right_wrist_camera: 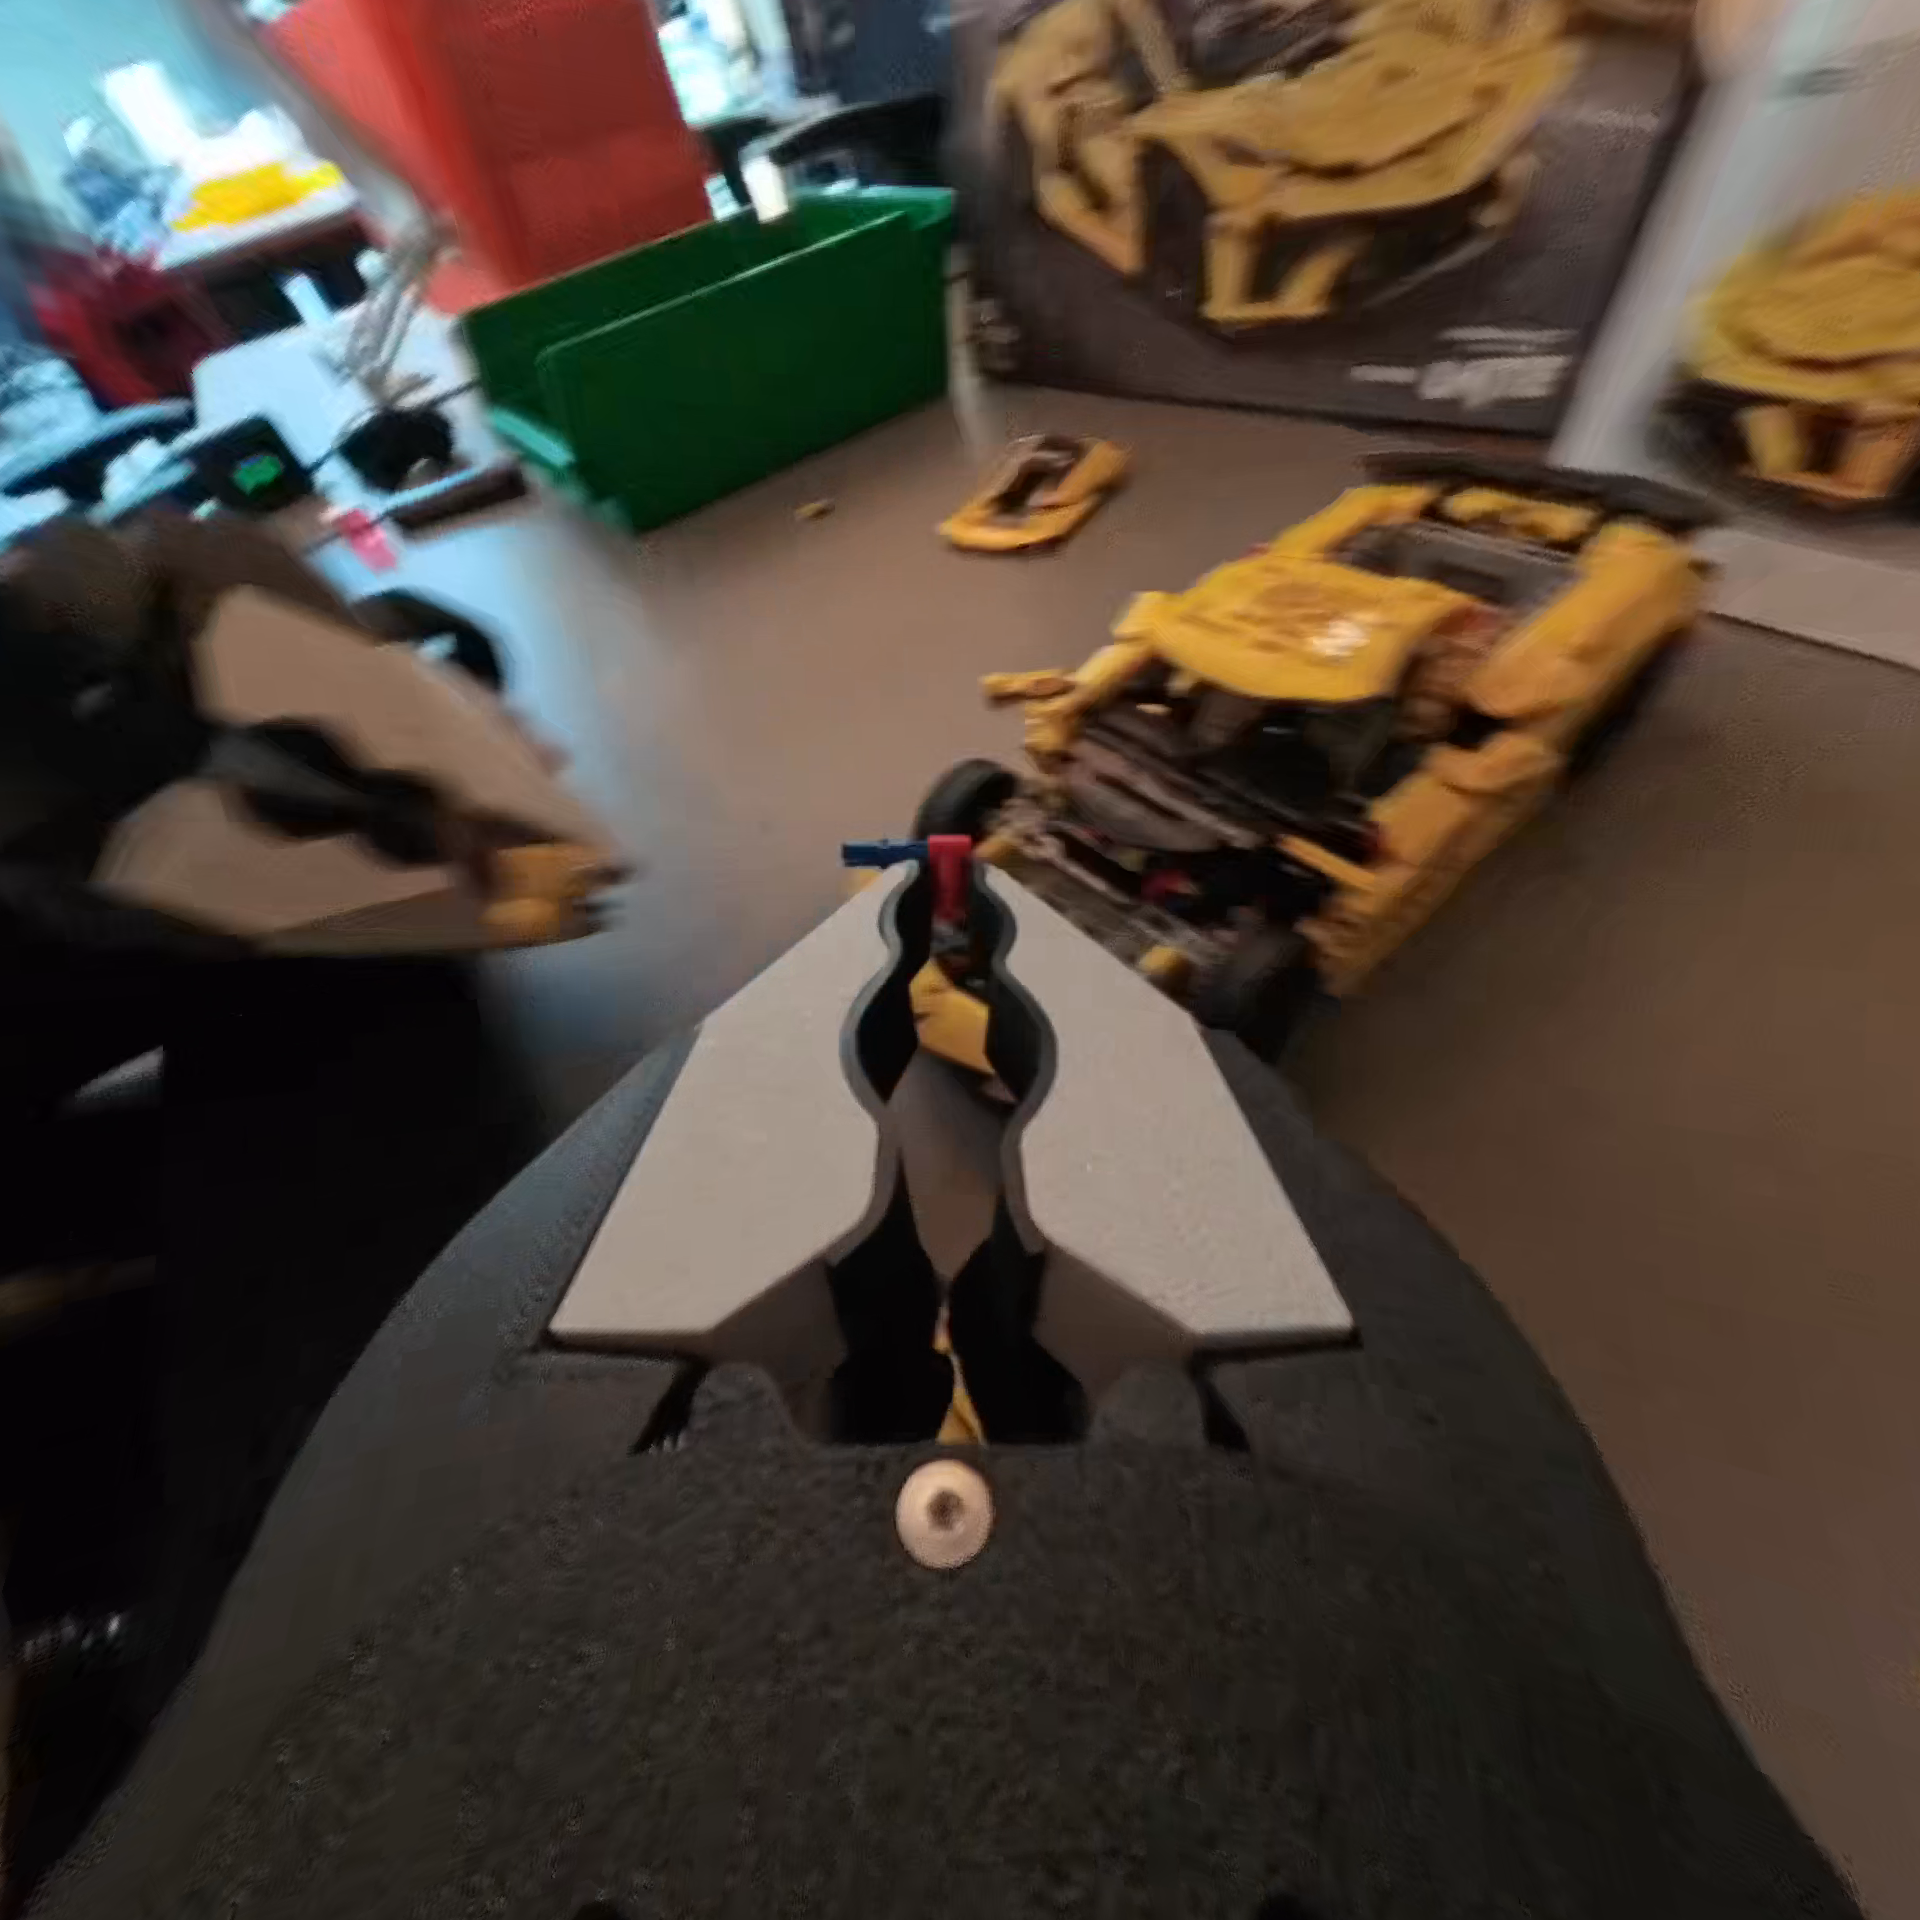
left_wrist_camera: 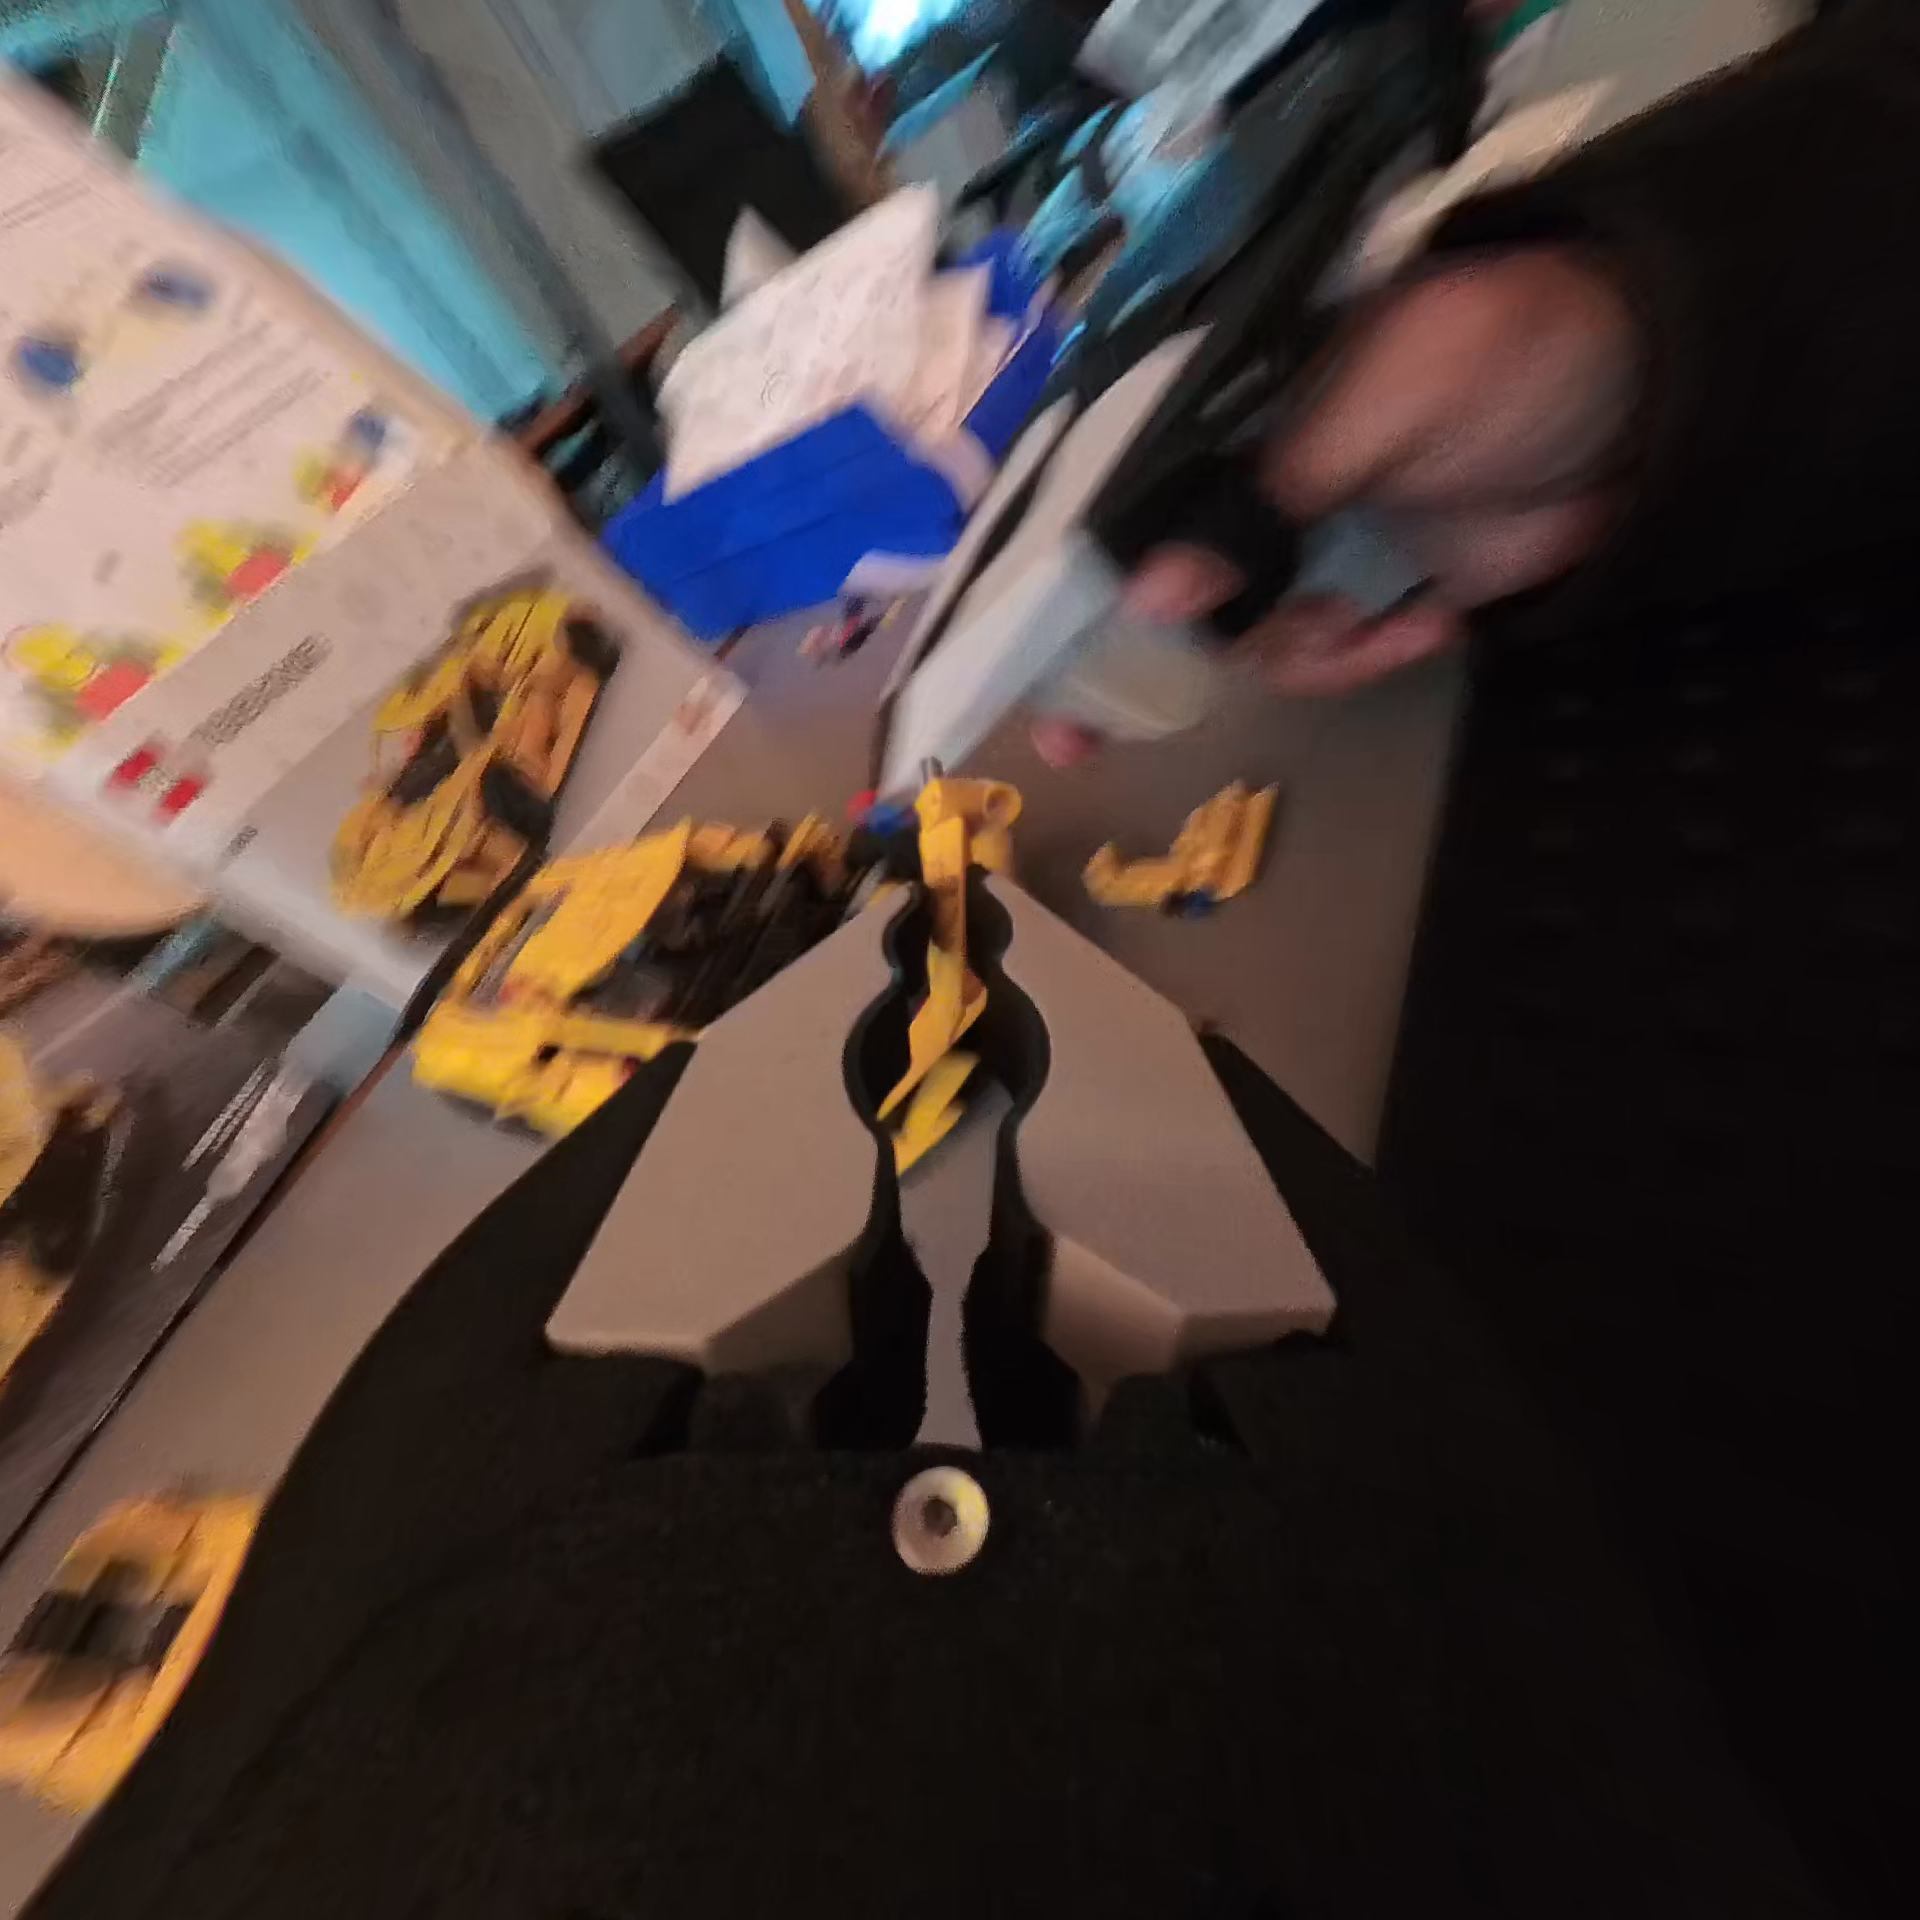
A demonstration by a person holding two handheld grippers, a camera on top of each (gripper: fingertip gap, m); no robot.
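Observation:
My left gripper [left_wrist_camera: 948, 896] is shut on a yellow brick-built piece [left_wrist_camera: 951, 935] and holds it above the grey table [left_wrist_camera: 1299, 997]. It shows blurred at the left of the right wrist view [right_wrist_camera: 582, 894]. My right gripper [right_wrist_camera: 943, 883] is shut on a small assembly with a red part [right_wrist_camera: 948, 868], a blue pin [right_wrist_camera: 875, 854] and a yellow part lower between the fingers. A half-built yellow brick car [right_wrist_camera: 1351, 748] lies on the table just beyond it; it also shows in the left wrist view [left_wrist_camera: 623, 966]. The other gripper, held by a hand [left_wrist_camera: 1455, 457], is at the upper right of the left view.
A loose yellow panel [right_wrist_camera: 1034, 494] and a green bin [right_wrist_camera: 717, 343] lie farther back. The car's printed boxes [right_wrist_camera: 1330, 208] stand behind. In the left view there is a yellow sub-assembly [left_wrist_camera: 1184, 847], an instruction booklet [left_wrist_camera: 208, 499] and a blue box [left_wrist_camera: 800, 520]. Some 6 cm of space lies between my two pairs of fingers.

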